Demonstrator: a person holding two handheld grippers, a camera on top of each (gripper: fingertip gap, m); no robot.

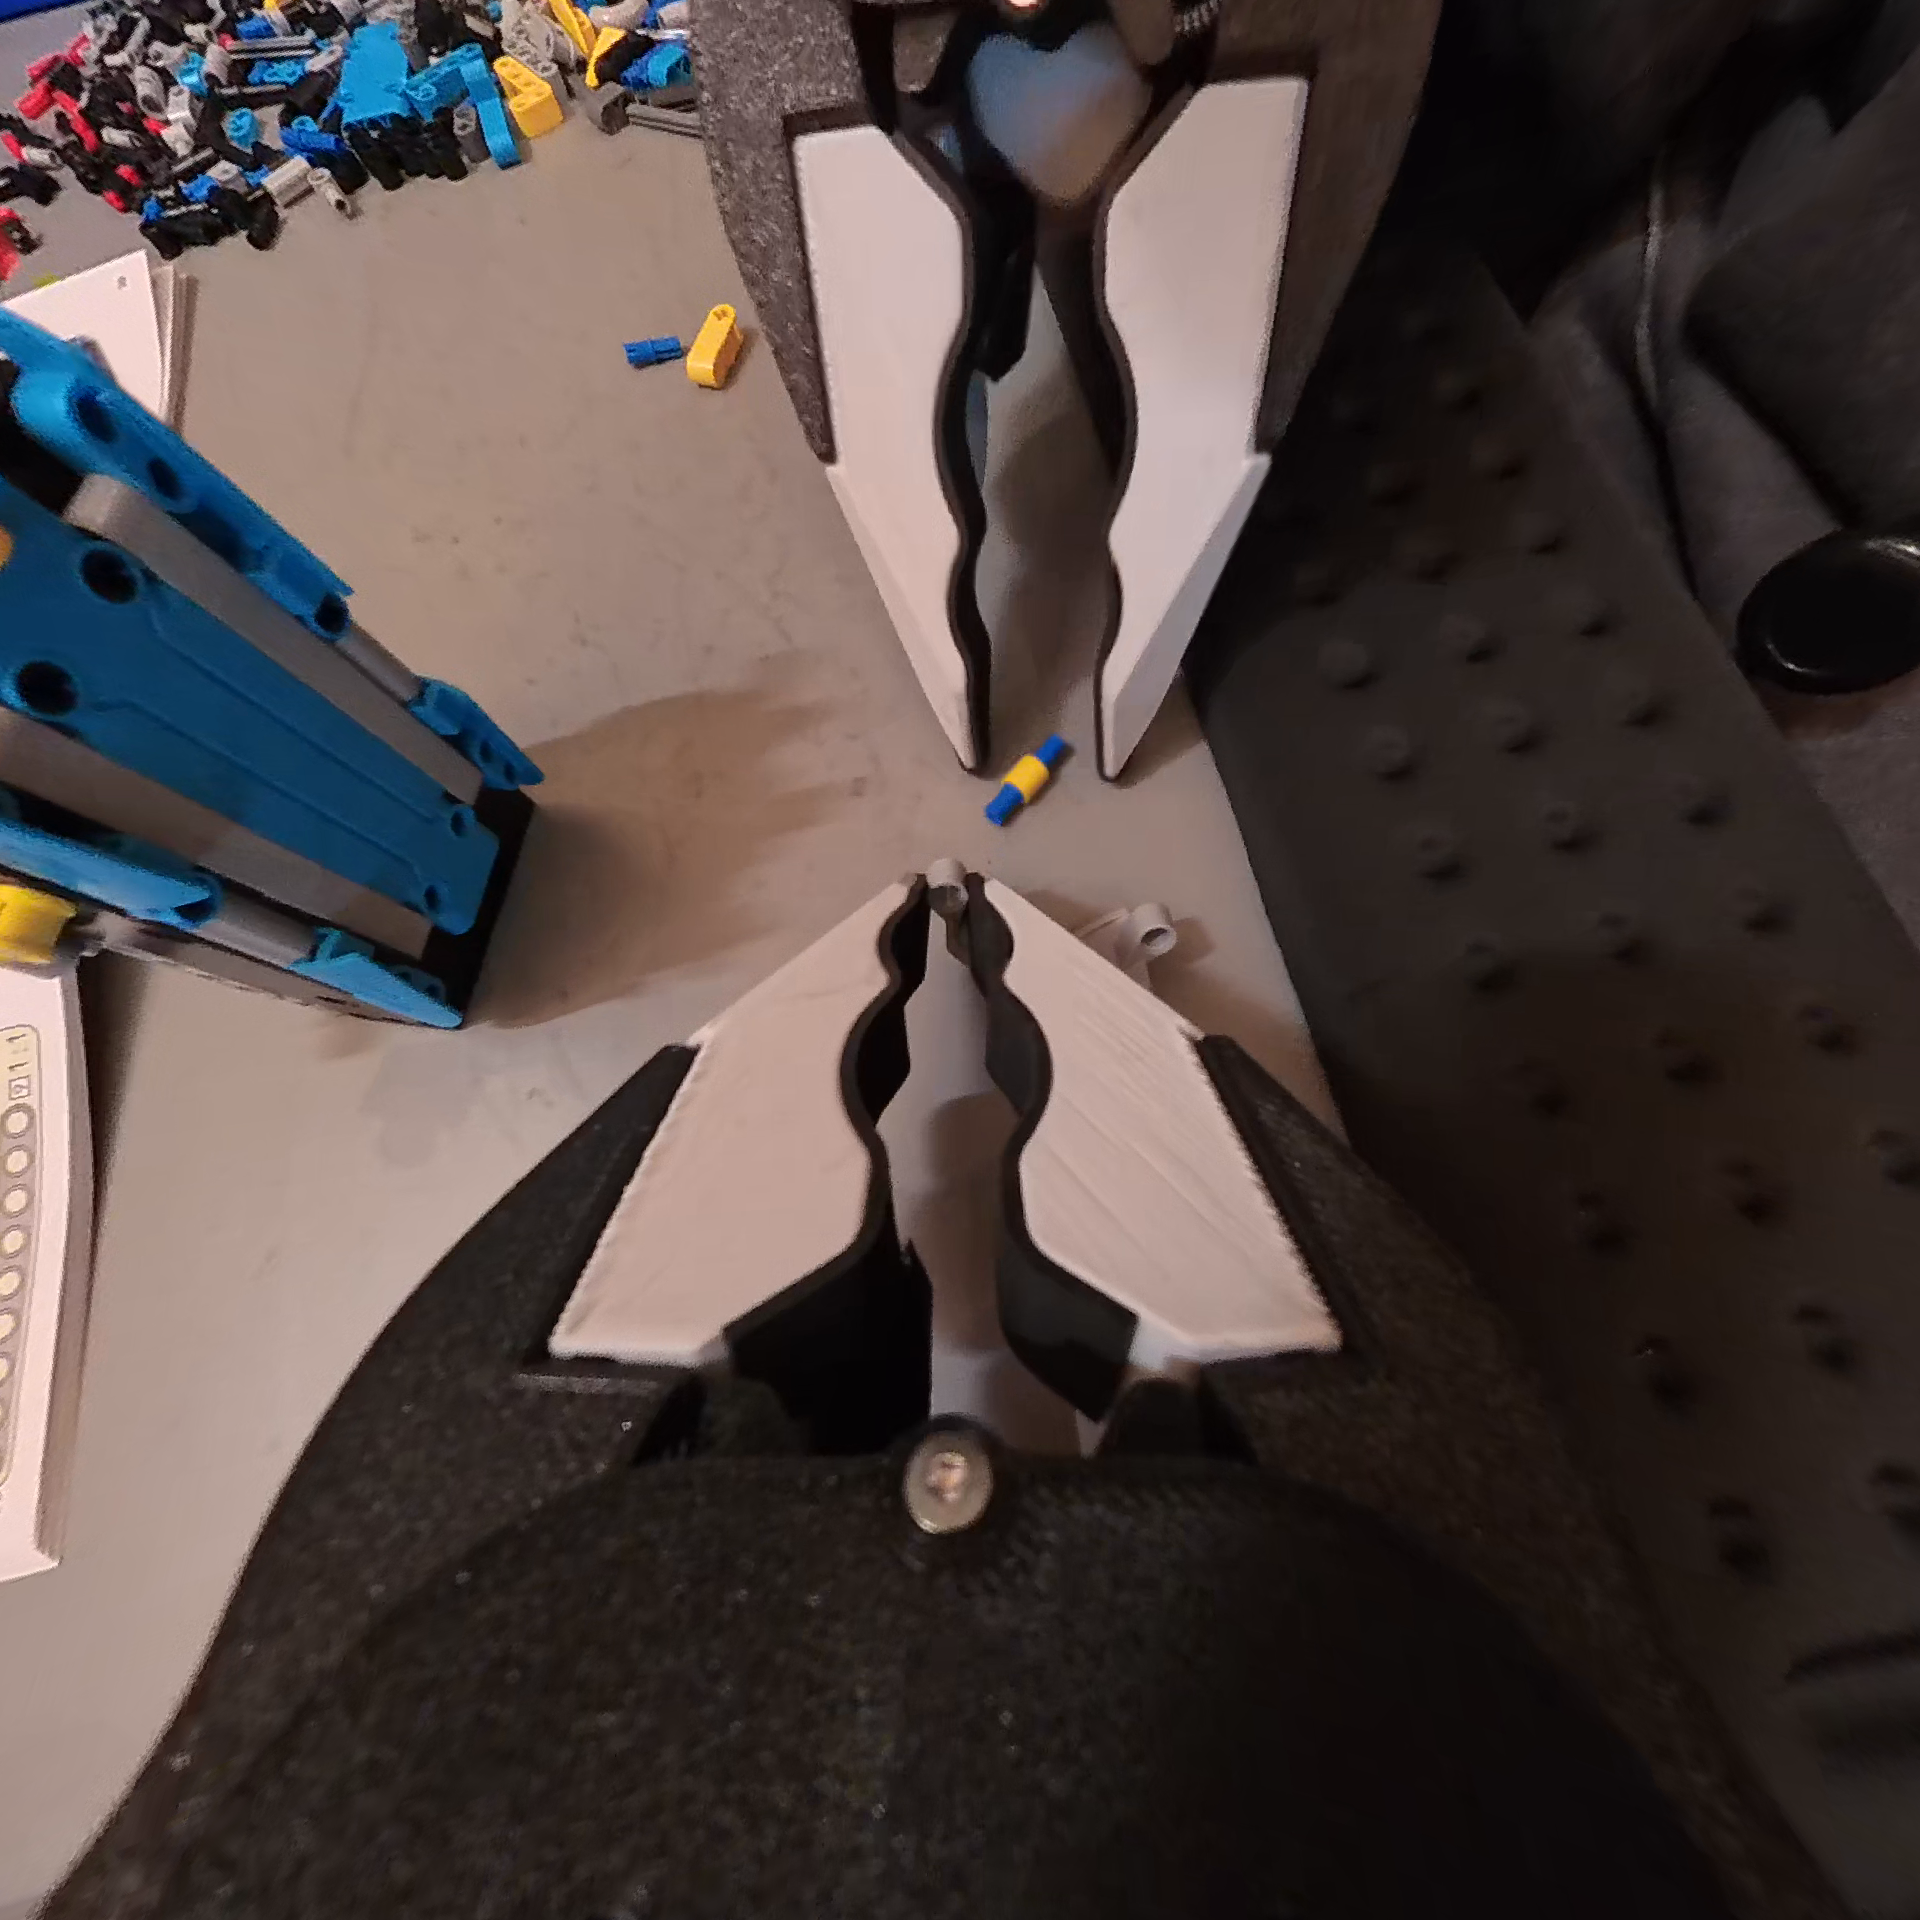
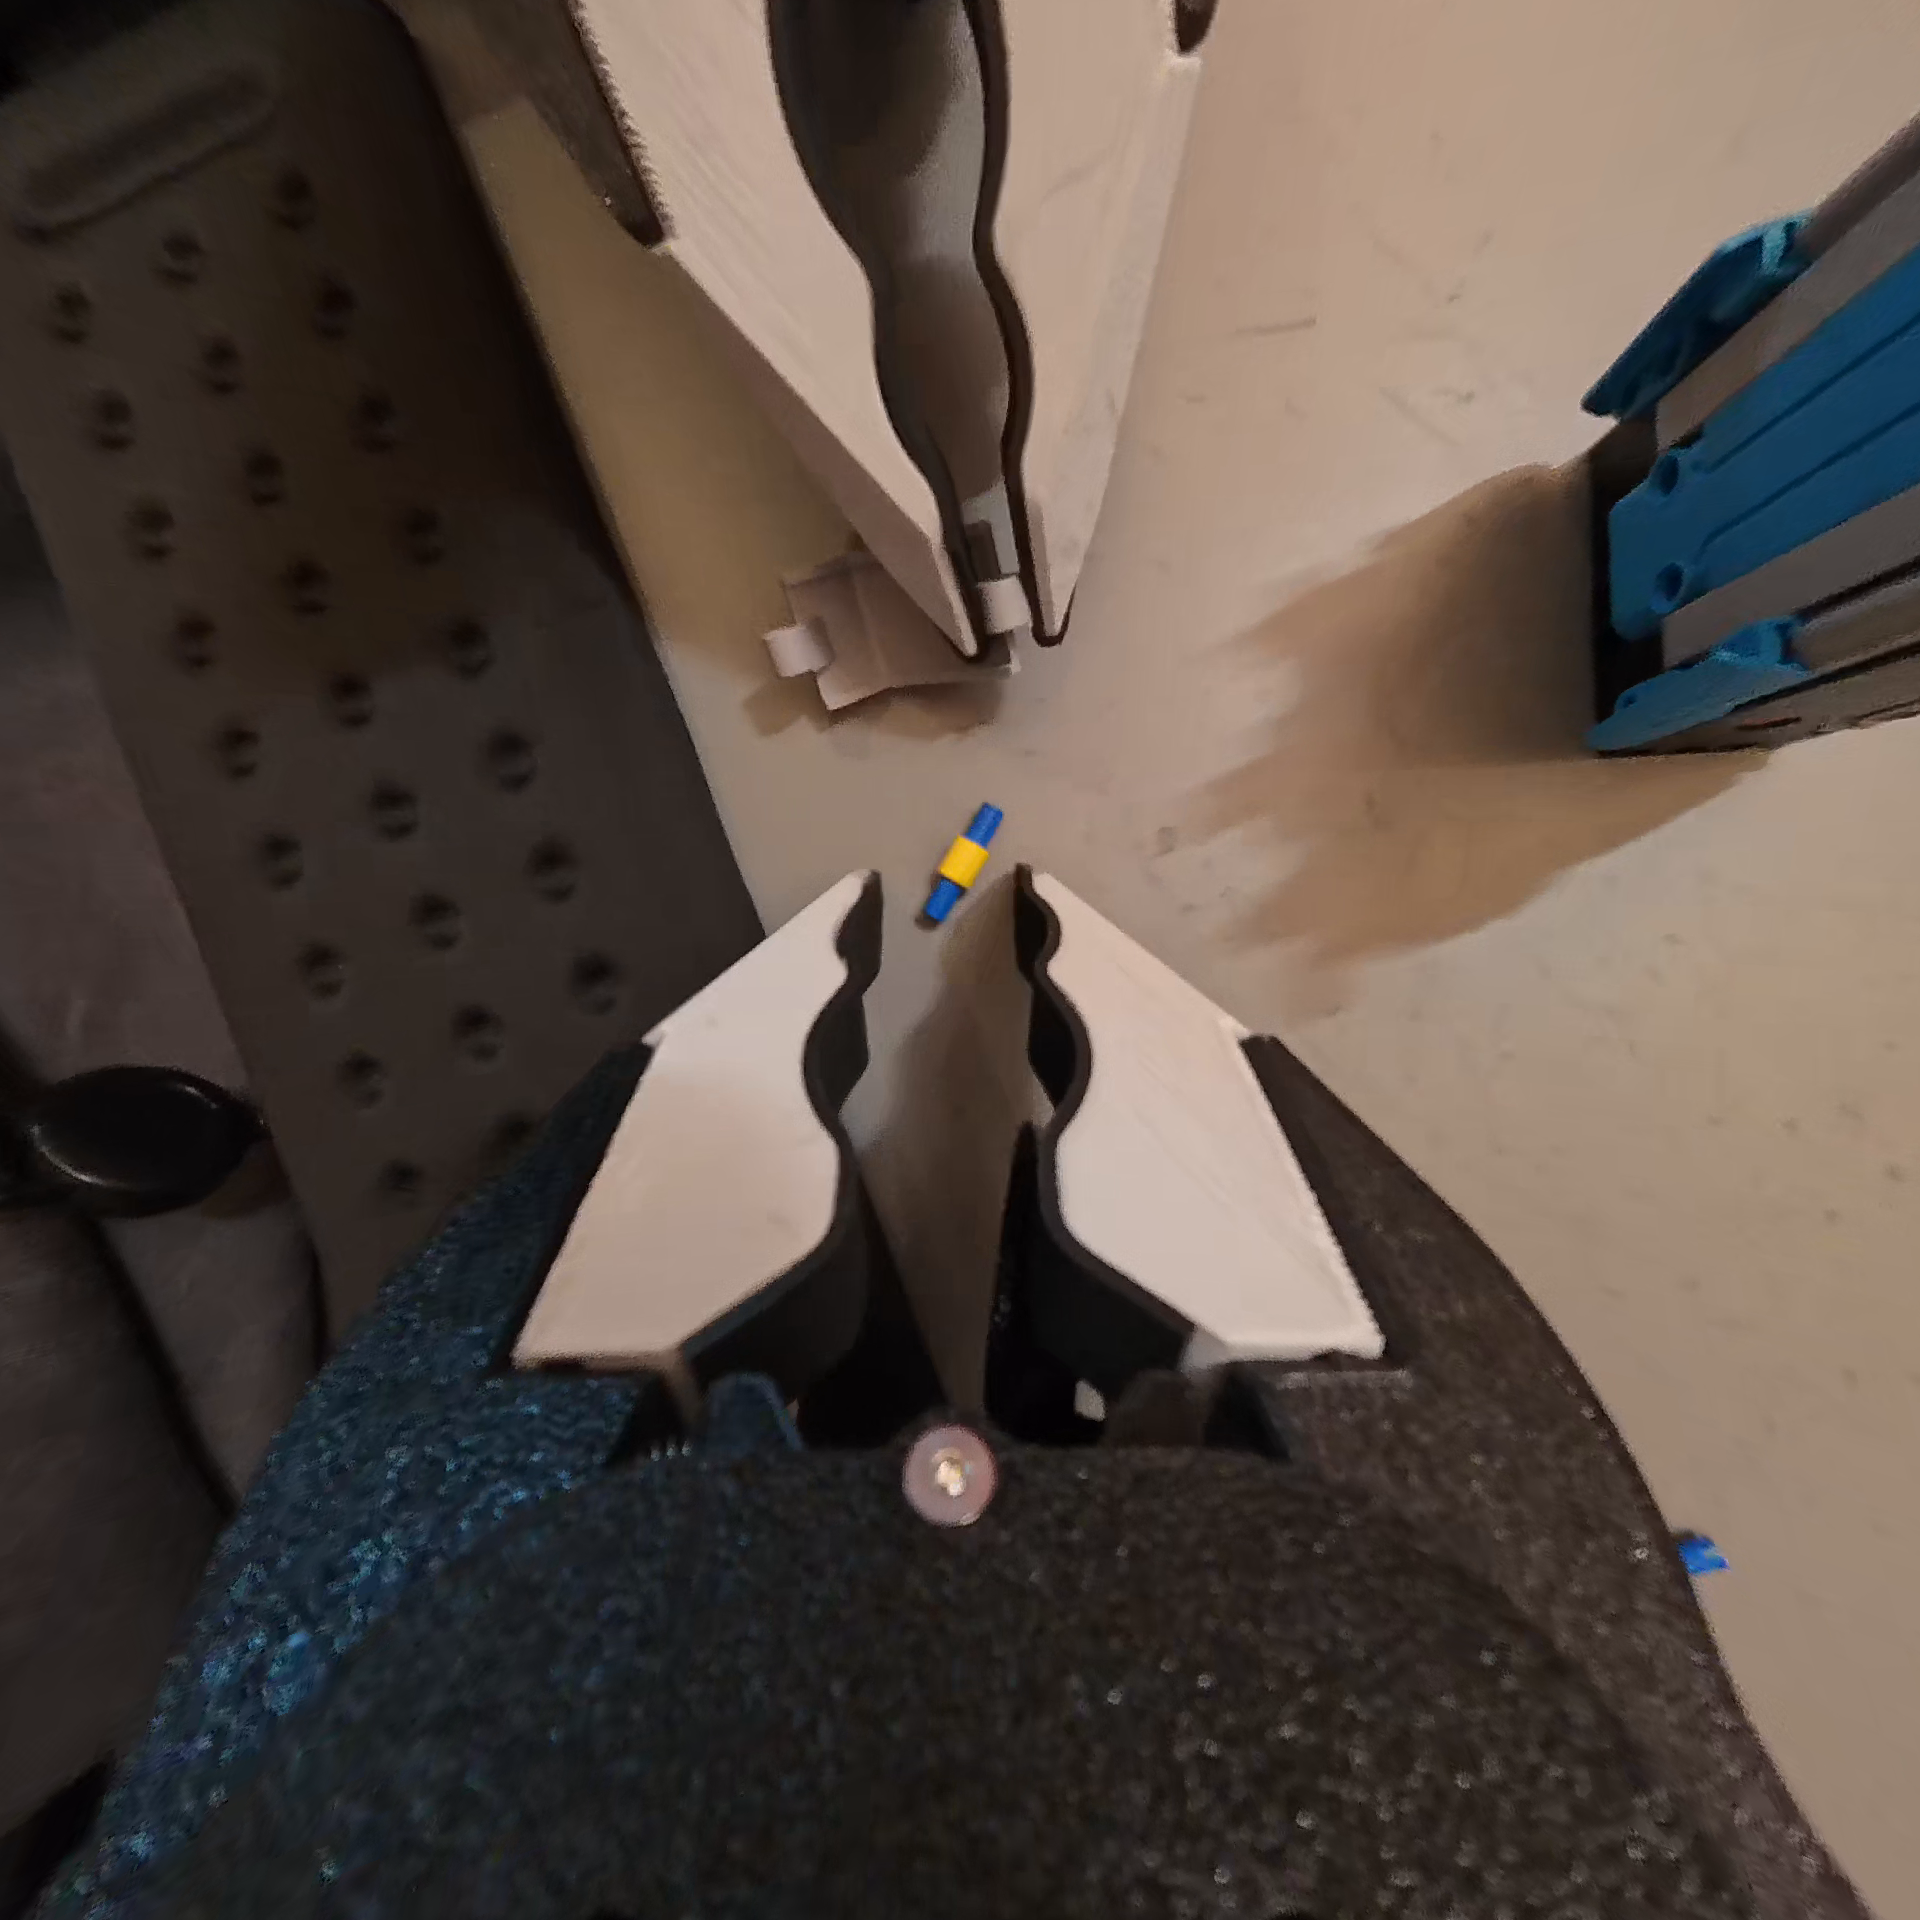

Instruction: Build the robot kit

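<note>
My left gripper (image 1: 945, 883) is shut on a small light-grey connector piece (image 1: 943, 871), which also sticks out past the right finger. In the right wrist view the left gripper (image 2: 1006, 629) holds this grey piece (image 2: 821, 649) low over the table. My right gripper (image 2: 945, 878) is open, its tips on either side of a small blue pin with a yellow sleeve (image 2: 961, 862) lying on the beige table. In the left wrist view the right gripper (image 1: 1042, 769) points down at that pin (image 1: 1027, 779), tip to tip with my left gripper.
A blue, grey and black brick-built model (image 1: 260, 727) stands left of the grippers. A pile of loose parts (image 1: 260, 104) lies at the far left, and a yellow piece (image 1: 713, 346) with a blue pin lies apart. A white booklet (image 1: 42, 1299) and a dark dimpled surface (image 1: 1558, 935) flank the table.
</note>
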